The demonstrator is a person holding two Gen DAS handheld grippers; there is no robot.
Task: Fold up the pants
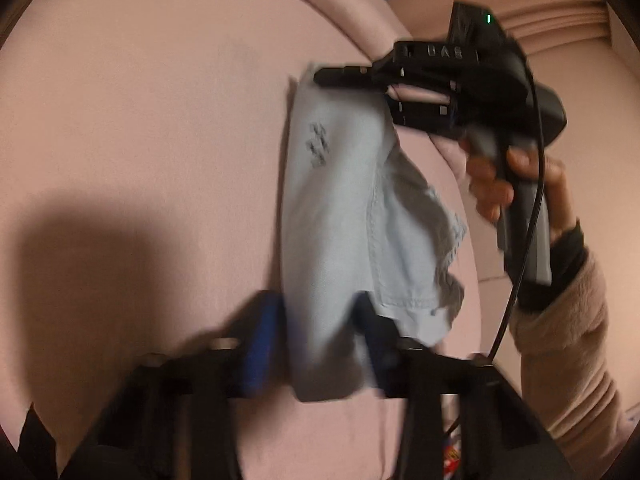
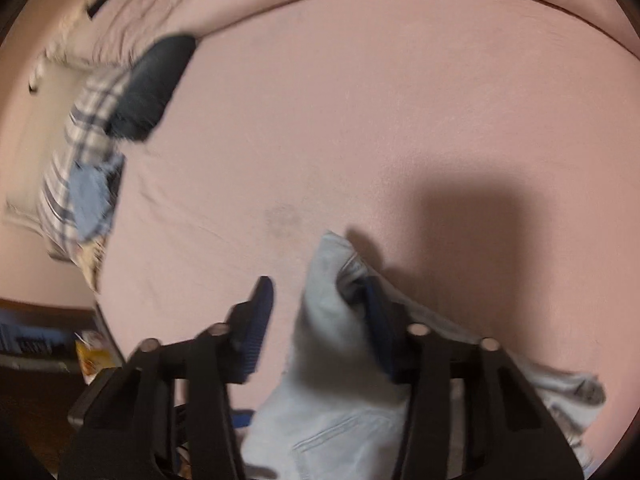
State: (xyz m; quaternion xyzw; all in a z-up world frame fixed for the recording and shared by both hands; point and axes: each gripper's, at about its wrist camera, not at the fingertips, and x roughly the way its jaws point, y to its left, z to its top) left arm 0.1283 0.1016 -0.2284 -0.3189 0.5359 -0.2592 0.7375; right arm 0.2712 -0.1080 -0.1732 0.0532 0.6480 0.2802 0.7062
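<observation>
Light blue pants [image 1: 340, 208] hang stretched between my two grippers above a pink bed sheet [image 1: 140, 120]. My left gripper [image 1: 316, 328] has its blue pads on either side of the near end of the cloth. My right gripper [image 1: 340, 92], held by a hand, has the far end of the pants between its fingers. In the right wrist view the right gripper [image 2: 320, 312] stands open, with the pants [image 2: 332, 360] draped over its right finger [image 2: 380, 320] and its left finger [image 2: 256, 320] bare.
A pile of clothes, a plaid piece [image 2: 80, 152] and a dark one [image 2: 156, 80], lies at the left of the bed. The bed's edge [image 2: 100, 308] and items on the floor show at lower left.
</observation>
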